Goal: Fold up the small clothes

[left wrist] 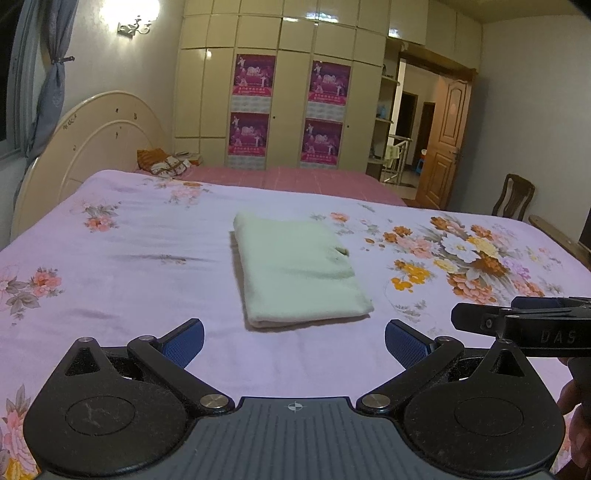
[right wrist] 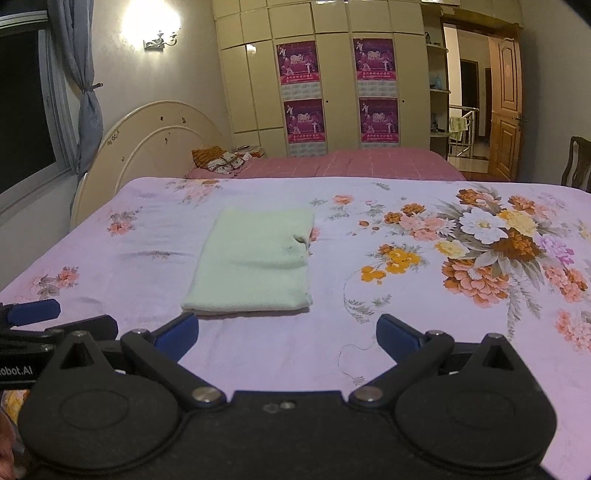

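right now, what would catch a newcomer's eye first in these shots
The pale green folded cloth lies flat mid-bed on the lilac floral bedsheet, just ahead of both grippers. The left gripper and right gripper are open, empty and close to the sheet. Behind, four magenta posters stand out on the cream wardrobe.

home bedroom: bed (left wrist: 147, 258), wardrobe (left wrist: 288, 92)
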Available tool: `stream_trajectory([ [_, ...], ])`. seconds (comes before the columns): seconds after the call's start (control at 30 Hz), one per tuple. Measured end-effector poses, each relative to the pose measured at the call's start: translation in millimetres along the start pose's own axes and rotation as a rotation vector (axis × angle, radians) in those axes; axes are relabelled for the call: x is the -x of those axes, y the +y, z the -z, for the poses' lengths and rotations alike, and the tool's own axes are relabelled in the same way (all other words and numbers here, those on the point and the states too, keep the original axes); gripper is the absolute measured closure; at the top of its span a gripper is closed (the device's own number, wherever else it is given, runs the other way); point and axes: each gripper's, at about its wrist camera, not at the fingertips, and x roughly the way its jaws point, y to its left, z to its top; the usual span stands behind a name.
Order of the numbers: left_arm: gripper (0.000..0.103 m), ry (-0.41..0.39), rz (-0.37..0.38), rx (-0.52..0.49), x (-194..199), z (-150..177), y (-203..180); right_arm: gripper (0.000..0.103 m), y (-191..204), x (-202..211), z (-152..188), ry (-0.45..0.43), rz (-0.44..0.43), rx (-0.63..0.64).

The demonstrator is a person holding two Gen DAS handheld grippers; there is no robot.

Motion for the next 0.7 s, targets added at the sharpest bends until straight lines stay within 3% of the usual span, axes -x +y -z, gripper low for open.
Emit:
stream_trajectory([
  [0.7, 0.0, 0.001, 0.007, -0.015, -1.5, 1.4, 1.2, 0.001, 5.5, 4.6, 0.3, -0.015, 0.024, 0.012],
])
